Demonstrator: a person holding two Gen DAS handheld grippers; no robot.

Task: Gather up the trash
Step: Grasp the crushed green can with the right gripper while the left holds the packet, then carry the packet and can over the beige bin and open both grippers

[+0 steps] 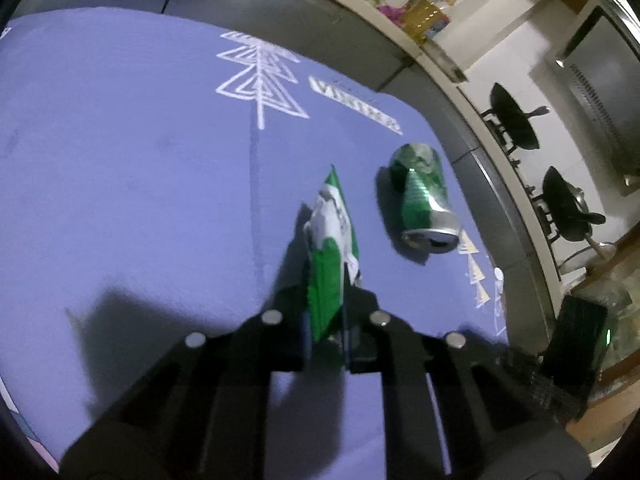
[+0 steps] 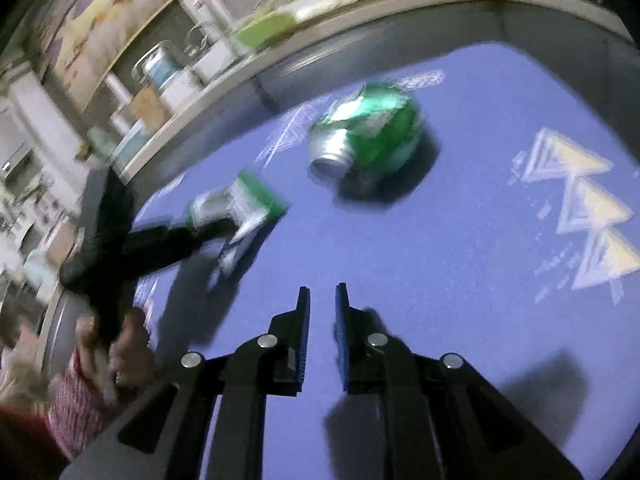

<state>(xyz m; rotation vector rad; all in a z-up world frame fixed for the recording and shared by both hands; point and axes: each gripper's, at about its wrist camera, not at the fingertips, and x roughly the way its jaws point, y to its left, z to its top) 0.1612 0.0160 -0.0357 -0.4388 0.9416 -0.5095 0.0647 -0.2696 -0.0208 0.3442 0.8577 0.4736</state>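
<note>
While the blue mat [image 1: 120, 200] covers the tabletop, two pieces of trash show on it. The crushed green can [image 1: 424, 200] lies on its side near the tabletop's far edge, untouched. Just beside it, the left gripper [image 1: 326, 320] has its fingers closed on the green and white wrapper [image 1: 332, 240]. The right gripper [image 2: 322, 320] hovers empty, fingers slightly apart. I judge collecting barely begun: no bin is visible.

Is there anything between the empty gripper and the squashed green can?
No. In the right wrist view only bare blue printed tablecloth lies between the right gripper and the crushed green metal can.
</note>
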